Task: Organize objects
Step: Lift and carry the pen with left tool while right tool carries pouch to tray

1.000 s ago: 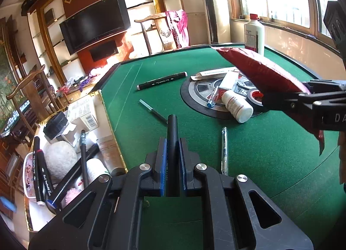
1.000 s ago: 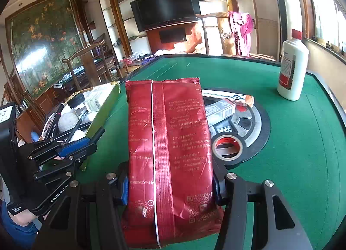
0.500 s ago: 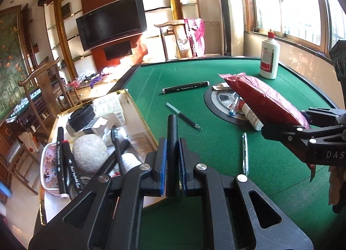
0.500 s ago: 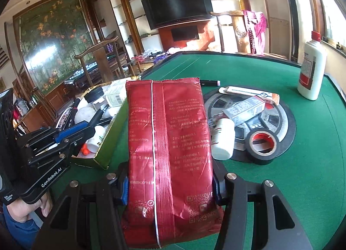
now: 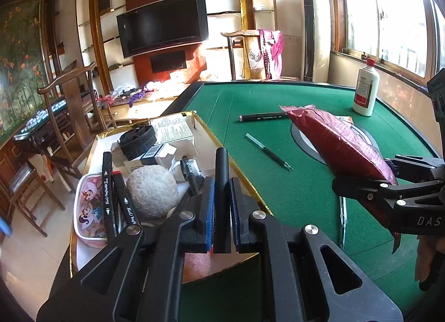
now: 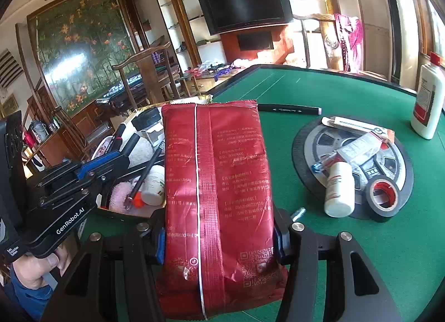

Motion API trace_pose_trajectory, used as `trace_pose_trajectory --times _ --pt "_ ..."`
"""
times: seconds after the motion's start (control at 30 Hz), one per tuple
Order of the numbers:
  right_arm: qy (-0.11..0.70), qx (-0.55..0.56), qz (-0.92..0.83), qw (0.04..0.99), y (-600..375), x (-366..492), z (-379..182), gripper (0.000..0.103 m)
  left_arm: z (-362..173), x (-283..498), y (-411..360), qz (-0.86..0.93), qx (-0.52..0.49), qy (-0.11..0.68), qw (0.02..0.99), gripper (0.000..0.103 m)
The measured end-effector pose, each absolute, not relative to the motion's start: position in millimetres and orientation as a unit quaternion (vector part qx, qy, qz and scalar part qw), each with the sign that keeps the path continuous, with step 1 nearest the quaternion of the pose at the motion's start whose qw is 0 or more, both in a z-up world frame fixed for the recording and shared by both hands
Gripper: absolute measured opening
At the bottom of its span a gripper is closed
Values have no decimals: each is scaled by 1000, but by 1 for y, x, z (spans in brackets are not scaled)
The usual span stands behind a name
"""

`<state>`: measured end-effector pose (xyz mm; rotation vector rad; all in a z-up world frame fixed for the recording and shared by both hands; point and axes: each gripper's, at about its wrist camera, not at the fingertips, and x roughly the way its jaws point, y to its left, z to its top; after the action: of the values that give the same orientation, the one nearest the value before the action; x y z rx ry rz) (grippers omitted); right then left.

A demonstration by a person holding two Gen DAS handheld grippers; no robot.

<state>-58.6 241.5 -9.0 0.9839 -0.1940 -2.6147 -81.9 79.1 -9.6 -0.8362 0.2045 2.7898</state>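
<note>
My left gripper (image 5: 222,199) is shut on a black marker (image 5: 222,171) and holds it over the near corner of a gold-rimmed box (image 5: 236,166) at the table's left edge. The left gripper also shows in the right wrist view (image 6: 111,160). My right gripper (image 6: 219,234) is shut on a red snack bag (image 6: 214,171), held above the green table (image 6: 361,252). The bag (image 5: 336,141) and the right gripper (image 5: 389,182) show at the right of the left wrist view.
The box holds markers (image 5: 107,182), a white ball (image 5: 153,194), a black tape roll (image 5: 136,141) and a pink case (image 5: 89,210). On the table lie a black marker (image 5: 264,117), a pen (image 5: 267,150), a white bottle (image 6: 339,188), red-cored tape (image 6: 383,196) and a glue bottle (image 6: 427,102).
Both grippers have moved left toward the box with their loads. The box now fills more of the left wrist view and sits closer behind the bag.
</note>
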Motion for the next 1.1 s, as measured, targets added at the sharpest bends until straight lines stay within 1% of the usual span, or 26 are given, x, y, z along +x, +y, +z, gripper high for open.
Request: trace_pose_trajectory --times 0.3,0.53,0.83,1.1 --pt "-57 355 -914 186 215 -74 -7 55 -7 -89 55 952 -286 47 98 10" --pt "-33 363 -908 208 182 -97 3 55 0 -104 16 949 -301 13 90 10" --pt "-19 387 -895 222 139 -148 12 55 8 -159 -44 931 -354 -33 86 10" --pt "-19 412 -888 204 110 -190 6 55 -8 -216 -70 909 -404 -60 80 10"
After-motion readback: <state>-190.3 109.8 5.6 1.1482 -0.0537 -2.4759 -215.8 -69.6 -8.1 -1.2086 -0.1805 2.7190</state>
